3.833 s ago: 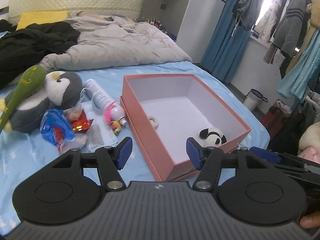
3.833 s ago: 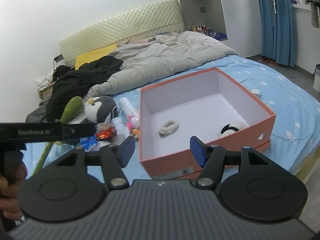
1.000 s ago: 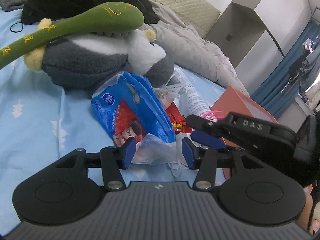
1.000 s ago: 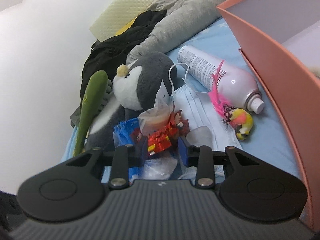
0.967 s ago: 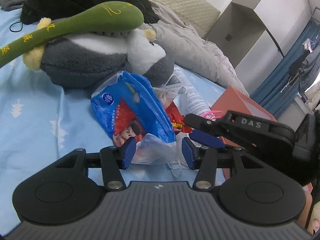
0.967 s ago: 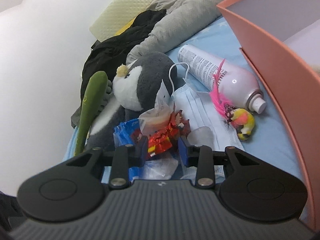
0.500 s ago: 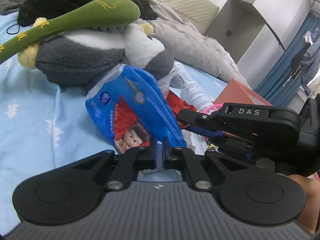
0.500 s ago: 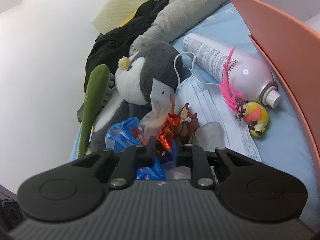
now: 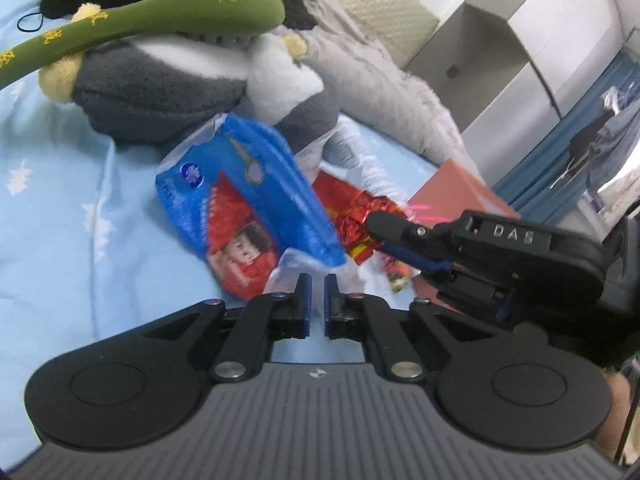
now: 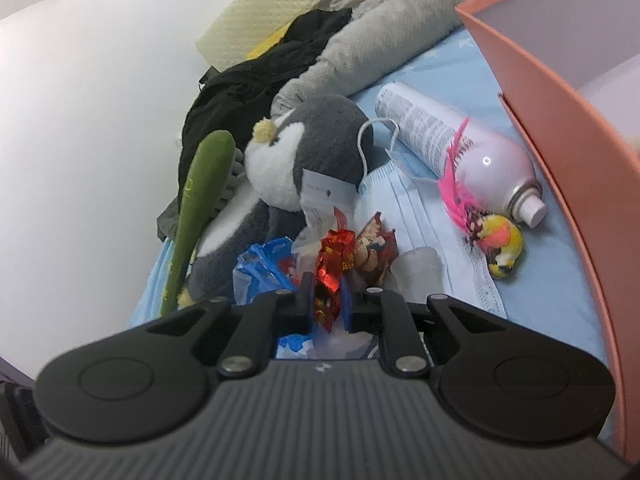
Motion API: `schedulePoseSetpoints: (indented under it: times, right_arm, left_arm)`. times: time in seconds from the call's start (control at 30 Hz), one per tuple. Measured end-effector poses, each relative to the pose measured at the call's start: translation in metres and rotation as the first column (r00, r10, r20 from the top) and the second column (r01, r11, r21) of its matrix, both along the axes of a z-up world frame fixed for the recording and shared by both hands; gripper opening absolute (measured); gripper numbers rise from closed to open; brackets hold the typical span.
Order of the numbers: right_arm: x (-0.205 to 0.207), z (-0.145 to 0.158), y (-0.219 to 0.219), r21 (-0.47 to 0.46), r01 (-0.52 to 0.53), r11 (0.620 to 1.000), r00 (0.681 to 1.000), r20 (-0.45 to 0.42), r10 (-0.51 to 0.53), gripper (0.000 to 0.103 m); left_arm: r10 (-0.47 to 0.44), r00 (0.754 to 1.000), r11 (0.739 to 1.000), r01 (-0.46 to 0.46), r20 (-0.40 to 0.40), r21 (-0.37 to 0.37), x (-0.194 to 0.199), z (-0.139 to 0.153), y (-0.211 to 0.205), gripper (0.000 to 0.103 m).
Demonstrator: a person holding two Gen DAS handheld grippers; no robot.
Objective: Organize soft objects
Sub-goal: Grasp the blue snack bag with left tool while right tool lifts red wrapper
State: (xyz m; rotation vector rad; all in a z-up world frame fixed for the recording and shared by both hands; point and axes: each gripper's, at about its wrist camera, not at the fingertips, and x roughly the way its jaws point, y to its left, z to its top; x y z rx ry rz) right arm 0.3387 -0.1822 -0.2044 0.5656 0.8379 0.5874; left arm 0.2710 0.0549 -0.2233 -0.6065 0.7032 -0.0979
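My left hand-held gripper (image 9: 316, 300) clamps the clear edge of a blue plastic snack bag (image 9: 248, 200); my right hand-held gripper (image 10: 326, 300) pinches a crinkled red foil wrapper (image 10: 334, 268). Both sit on the bed, beside the salmon cardboard box (image 10: 560, 120); a grey plush penguin (image 10: 304, 152) awaits sorting.

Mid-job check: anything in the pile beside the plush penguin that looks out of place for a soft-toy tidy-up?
Yes. A hard white aerosol spray can lies on its side on the bed beside the orange box, and a pale blue disposable face mask is spread flat under the wrappers. Neither is a soft toy like the grey plush penguin.
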Motion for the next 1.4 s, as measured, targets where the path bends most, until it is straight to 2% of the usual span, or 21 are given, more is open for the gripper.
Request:
schedulePoseSetpoints:
  times: [0.03,0.07,0.1,0.17,0.2,0.27,0.4,0.5,0.73,0.77,0.8,0.9,1.0,1.07,1.17,1.4]
  right_arm:
    - [-0.001,0.003,-0.001,-0.003,0.000,1.000,1.000,0.010,0.000,0.016]
    - [-0.001,0.004,-0.001,-0.006,0.002,1.000,1.000,0.014,-0.002,0.016]
    - [-0.001,0.006,-0.002,-0.007,0.002,1.000,1.000,0.012,-0.002,0.016]
    - [-0.001,0.008,-0.005,-0.017,0.005,1.000,1.000,0.017,-0.005,0.016]
    - [-0.002,0.009,-0.006,-0.026,0.008,1.000,1.000,0.026,-0.008,0.015]
    - [-0.003,0.010,-0.007,-0.036,0.009,0.999,0.999,0.034,-0.008,0.014]
    - [-0.006,0.011,-0.007,-0.065,0.004,0.998,0.999,0.045,-0.001,0.014]
    - [-0.008,0.010,-0.008,-0.085,-0.004,0.996,0.999,0.048,0.008,0.014]
    - [-0.018,0.008,-0.005,-0.132,-0.027,0.991,0.997,0.067,0.036,0.013]
    - [-0.018,0.007,-0.004,-0.140,-0.029,0.990,0.997,0.071,0.040,0.013]
    - [-0.018,0.007,-0.003,-0.146,-0.030,0.989,0.996,0.073,0.042,0.013]
    - [-0.019,0.005,-0.004,-0.150,-0.033,0.988,0.997,0.066,0.044,0.013]
    - [-0.021,0.006,-0.005,-0.170,-0.033,0.985,0.996,0.077,0.046,0.013]
    - [-0.025,0.006,-0.006,-0.176,-0.037,0.984,0.995,0.085,0.052,0.013]
    - [-0.034,0.006,-0.004,-0.208,-0.044,0.977,0.992,0.108,0.067,0.013]
    - [-0.056,0.006,-0.005,-0.264,-0.059,0.963,0.988,0.125,0.095,0.013]
  left_arm:
    - [0.008,1.000,1.000,-0.008,0.006,-0.009,0.001,0.001,0.001,0.019]
    - [0.018,1.000,1.000,-0.018,0.006,-0.007,0.002,0.003,0.001,0.031]
    - [0.028,1.000,1.000,-0.028,0.010,0.003,0.003,0.005,0.000,0.039]
    - [0.045,0.999,0.998,-0.045,0.025,0.034,0.005,0.010,-0.002,0.044]
    - [0.056,0.998,0.998,-0.057,0.027,0.041,0.006,0.012,-0.002,0.050]
    - [0.103,0.994,0.994,-0.104,0.020,0.027,0.010,0.013,0.000,0.056]
    - [0.177,0.984,0.984,-0.177,-0.005,-0.018,0.022,0.014,0.005,0.056]
    - [0.200,0.980,0.978,-0.200,-0.022,-0.050,0.031,0.016,0.006,0.056]
    - [0.178,0.978,0.984,-0.174,-0.109,0.048,0.051,0.010,-0.012,0.054]
    - [0.177,0.977,0.983,-0.171,-0.116,0.060,0.051,0.009,-0.014,0.048]
    - [0.176,0.977,0.983,-0.168,-0.119,0.072,0.051,0.007,-0.015,0.036]
    - [0.172,0.978,0.983,-0.162,-0.121,0.081,0.048,0.006,-0.014,0.023]
    - [0.163,0.980,0.985,-0.155,-0.114,0.075,0.041,0.010,-0.008,0.020]
    - [0.146,0.983,0.989,-0.143,-0.114,0.032,0.036,0.011,-0.001,0.019]
    - [0.131,0.983,0.991,-0.129,-0.126,0.024,0.028,0.015,0.005,0.016]
    - [0.025,0.988,1.000,-0.026,-0.153,-0.002,0.001,0.027,0.011,0.016]
